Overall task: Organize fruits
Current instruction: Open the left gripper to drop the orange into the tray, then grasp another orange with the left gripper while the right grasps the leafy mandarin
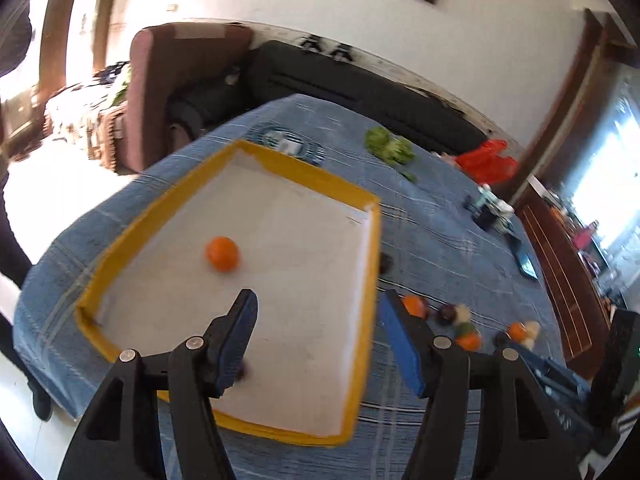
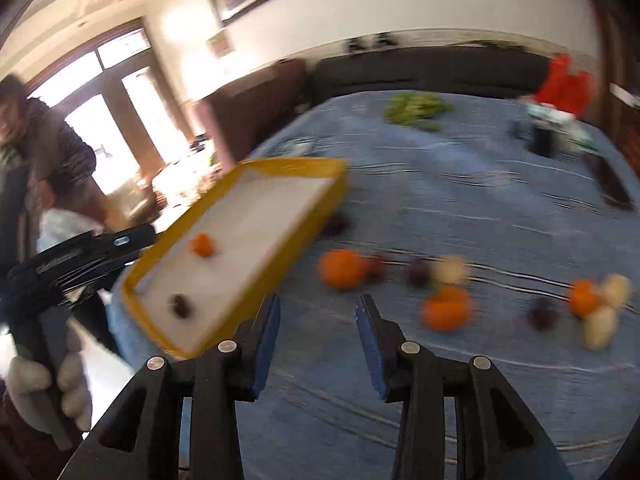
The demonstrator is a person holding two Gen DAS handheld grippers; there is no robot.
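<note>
**Fruit sorting: both jaws empty, two pieces in tray**

Nearest in each wrist view, the left gripper (image 1: pixel 318 338) and the right gripper (image 2: pixel 318 346) stand with jaws apart and nothing between the blue pads. The left gripper hangs over the near part of the tray (image 1: pixel 370 280); the right gripper hangs over bare blue cloth (image 2: pixel 480 208) on the table, near the tray's near corner.

The tray is shallow and rectangular, with a yellow rim and a smooth white floor. It holds a round orange fruit (image 1: pixel 223 254) near its middle and a small dark fruit (image 2: pixel 181 305) toward its near end.

Beyond the tray's right edge, loose fruit lies on the cloth: an orange (image 2: pixel 342 269), a second orange (image 2: pixel 446 309), dark round pieces and pale ones.

Risks, as judged:
- Round fruit on the smooth tray floor may roll if the tray is knocked.
- The low rim may catch a descending pad.
- Clustered pieces may scatter when one is pinched.

Farthest, green leafy produce (image 2: pixel 416 109) and a red bag (image 2: pixel 566 84) lie near the far edge.
</note>
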